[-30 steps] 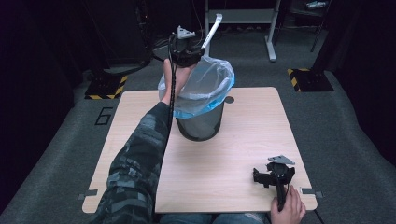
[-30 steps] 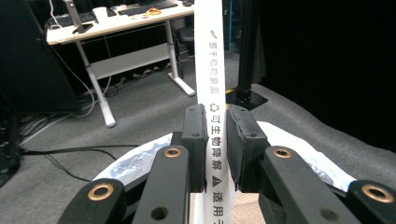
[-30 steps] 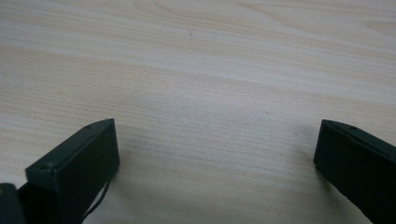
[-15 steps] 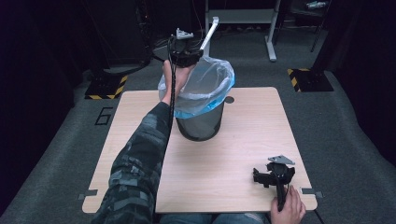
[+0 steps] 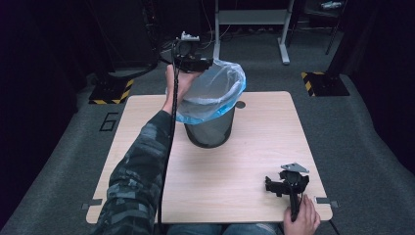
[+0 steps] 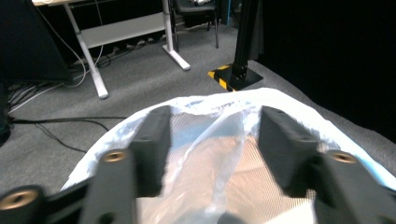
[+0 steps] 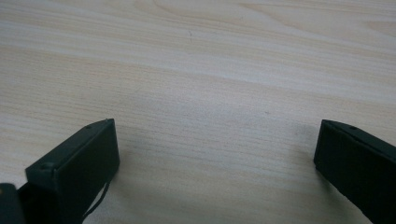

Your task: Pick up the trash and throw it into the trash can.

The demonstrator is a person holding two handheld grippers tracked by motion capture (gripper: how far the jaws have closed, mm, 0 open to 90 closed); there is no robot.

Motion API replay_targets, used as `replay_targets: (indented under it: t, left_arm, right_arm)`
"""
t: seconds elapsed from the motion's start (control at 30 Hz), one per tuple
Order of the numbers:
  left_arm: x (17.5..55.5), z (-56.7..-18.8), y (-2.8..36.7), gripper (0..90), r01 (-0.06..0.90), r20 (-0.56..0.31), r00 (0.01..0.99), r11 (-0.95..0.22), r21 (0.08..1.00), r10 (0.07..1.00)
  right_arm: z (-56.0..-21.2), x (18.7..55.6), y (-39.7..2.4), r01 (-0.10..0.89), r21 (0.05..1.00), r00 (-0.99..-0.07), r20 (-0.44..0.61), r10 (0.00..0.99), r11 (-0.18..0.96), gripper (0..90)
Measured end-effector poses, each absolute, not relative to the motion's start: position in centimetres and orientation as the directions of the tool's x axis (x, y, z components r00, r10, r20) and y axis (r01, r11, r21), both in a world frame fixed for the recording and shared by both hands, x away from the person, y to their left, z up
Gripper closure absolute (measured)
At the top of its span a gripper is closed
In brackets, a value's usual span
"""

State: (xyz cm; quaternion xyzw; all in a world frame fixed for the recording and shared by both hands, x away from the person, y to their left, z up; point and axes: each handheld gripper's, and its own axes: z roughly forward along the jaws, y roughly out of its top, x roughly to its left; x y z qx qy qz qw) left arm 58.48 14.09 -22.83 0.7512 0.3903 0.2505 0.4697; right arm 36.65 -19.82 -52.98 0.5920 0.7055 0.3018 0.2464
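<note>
Little has been altered since the earlier high views: the left gripper (image 5: 199, 64) is still held raised at the far-left rim of the bin, and the right gripper (image 5: 285, 185) is still rested on the near-right part of the table (image 5: 147, 117). No clear shift of either hand can be made out.

A dark mesh waste bin (image 5: 209, 129) is stood upright on the far middle of the table, its long axis vertical and its mouth turned upward. It is lined with a pale blue plastic bag (image 5: 215, 93), whose edge is puffed up above the rim and folded down over it.

In the left gripper view the two black jaws are seen spread apart, with the bag (image 6: 210, 154) and the bin's mesh visible between and beyond them. Whether the pads touch the plastic cannot be told; nothing is clamped between them. That view is blurred at the near jaws.

In the right gripper view the jaws are set wide apart over bare wood (image 7: 210, 70), with nothing between them.

The bin's inside is mostly hidden by the bag in the high view. The left hand (image 5: 177, 83) is partly covered by the gripper, and the right hand (image 5: 302, 220) is cut off by the bottom edge.
</note>
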Motion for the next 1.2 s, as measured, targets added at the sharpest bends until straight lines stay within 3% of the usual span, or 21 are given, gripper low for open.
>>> replay_targets:
  t: [0.17, 0.37, 0.93, 1.2]
  left_arm:
    - [57.3, -22.2, 15.2, 25.1, 0.348, 0.03, 0.586, -0.285, 0.893, 0.81]
    - [55.5, -22.2, 16.6, 15.4, 0.352, 0.022, 0.598, -0.287, 0.891, 0.801]
    - [50.9, -25.5, 22.0, 9.9, 0.336, 0.084, 0.586, -0.336, 0.88, 0.806]
    - [49.9, -30.2, 24.8, 7.9, 0.392, 0.067, 0.556, -0.333, 0.858, 0.828]
  right_arm:
    - [-53.0, 36.6, -19.8, 0.687, 0.717, -0.177, 0.009, 0.984, 0.117, 0.0]
    - [-53.0, 36.7, -19.8, 0.685, 0.719, -0.177, 0.01, 0.984, 0.115, 0.0]
    - [-53.0, 36.7, -19.8, 0.686, 0.718, -0.179, 0.007, 0.984, 0.119, 0.0]
    - [-53.0, 36.7, -19.8, 0.686, 0.718, -0.179, 0.007, 0.984, 0.119, 0.0]
